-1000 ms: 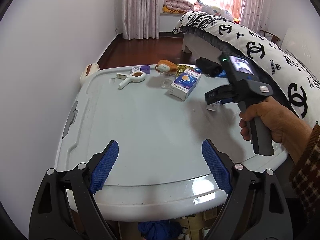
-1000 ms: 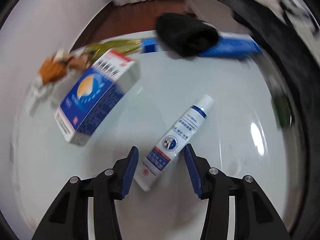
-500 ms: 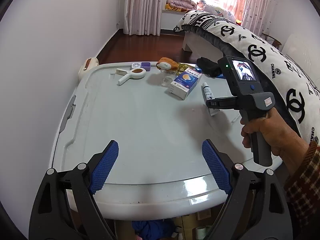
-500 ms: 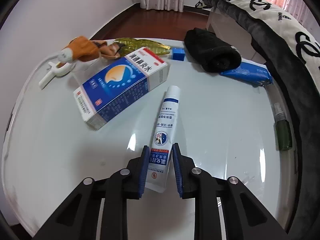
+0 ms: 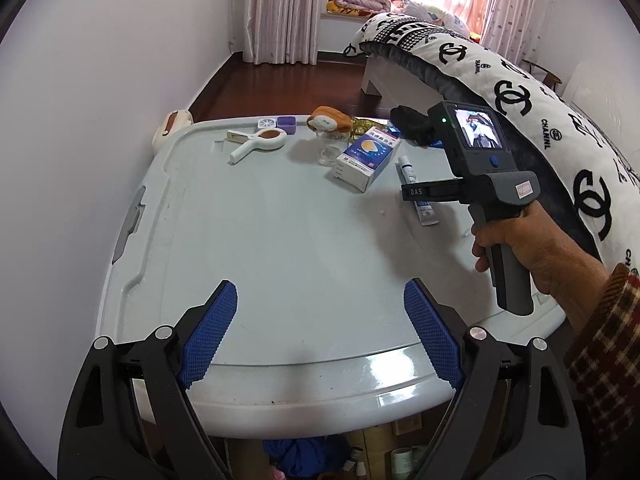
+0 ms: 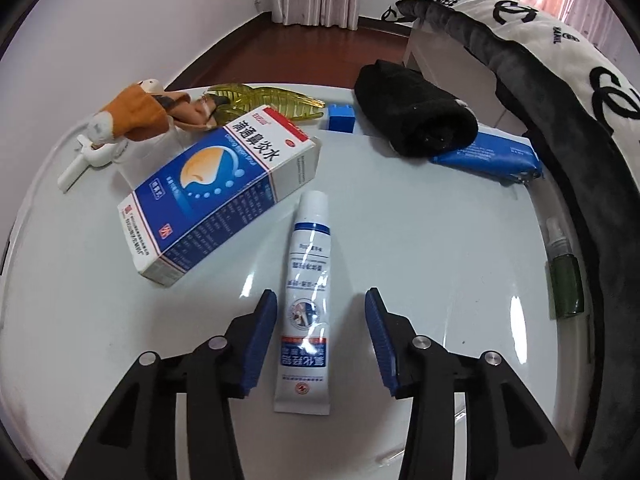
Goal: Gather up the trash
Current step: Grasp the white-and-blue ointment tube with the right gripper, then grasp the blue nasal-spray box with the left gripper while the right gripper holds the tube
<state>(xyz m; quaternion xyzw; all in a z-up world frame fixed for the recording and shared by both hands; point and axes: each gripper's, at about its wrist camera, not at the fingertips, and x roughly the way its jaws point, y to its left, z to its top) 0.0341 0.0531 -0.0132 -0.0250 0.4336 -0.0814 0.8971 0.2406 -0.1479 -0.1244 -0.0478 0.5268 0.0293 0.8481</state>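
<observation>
A white and blue ointment tube (image 6: 306,292) lies flat on the pale table (image 6: 440,248), cap pointing away. My right gripper (image 6: 320,336) is open, its blue pads on either side of the tube's lower half without touching it. A blue and white medicine box (image 6: 220,196) lies just left of the tube. In the left wrist view the tube (image 5: 416,190) lies partly behind the right gripper's body (image 5: 480,184). My left gripper (image 5: 320,336) is open and empty over the table's near edge.
A black rolled cloth (image 6: 412,112), a blue packet (image 6: 488,156), a small blue block (image 6: 341,117), a yellow hair clip (image 6: 272,100) and a plush toy (image 6: 136,116) lie at the back. A green spray bottle (image 6: 564,276) lies at the right rim. The bed (image 5: 520,92) borders the right.
My right gripper was shut on the tube half a second ago; it has opened and the tube lies loose between the pads. The left gripper has barely moved.
</observation>
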